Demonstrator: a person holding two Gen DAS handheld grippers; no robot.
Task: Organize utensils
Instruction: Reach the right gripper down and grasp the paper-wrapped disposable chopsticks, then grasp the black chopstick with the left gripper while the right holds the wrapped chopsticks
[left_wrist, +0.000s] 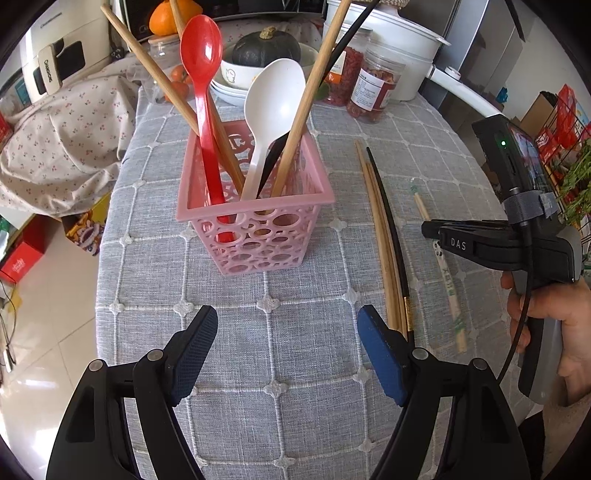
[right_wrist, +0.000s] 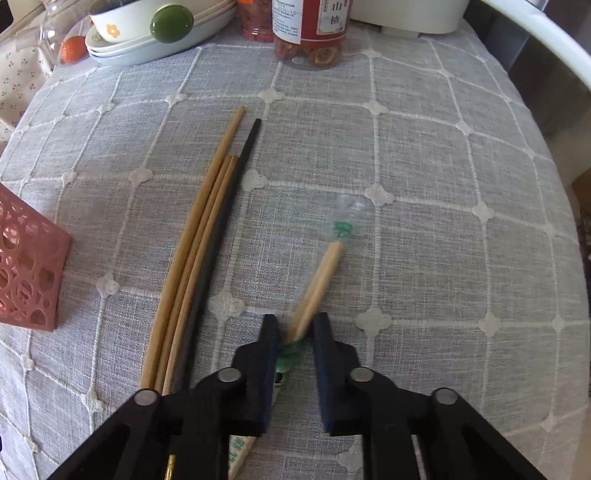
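Note:
A pink openwork basket (left_wrist: 258, 221) (right_wrist: 29, 266) stands on the grey checked tablecloth and holds a red spoon (left_wrist: 201, 59), a white spoon (left_wrist: 275, 96), wooden chopsticks (left_wrist: 306, 92) and a black one. To its right, loose wooden chopsticks (left_wrist: 380, 229) (right_wrist: 199, 236) and a black chopstick (left_wrist: 391, 229) (right_wrist: 225, 221) lie side by side. A paper-wrapped pair of chopsticks (left_wrist: 448, 280) (right_wrist: 325, 273) lies further right. My right gripper (right_wrist: 296, 325) (left_wrist: 426, 229) points down at it, shut on its near part. My left gripper (left_wrist: 287, 314) hovers open and empty in front of the basket.
Stacked bowls with a dark pumpkin (left_wrist: 266, 48), jars of dried fruit (left_wrist: 373, 88) (right_wrist: 310, 29) and a white pot (left_wrist: 402, 44) line the far side. A hand (left_wrist: 554, 325) holds the right gripper. The table drops off at left to a floral cloth (left_wrist: 55, 147) and the floor.

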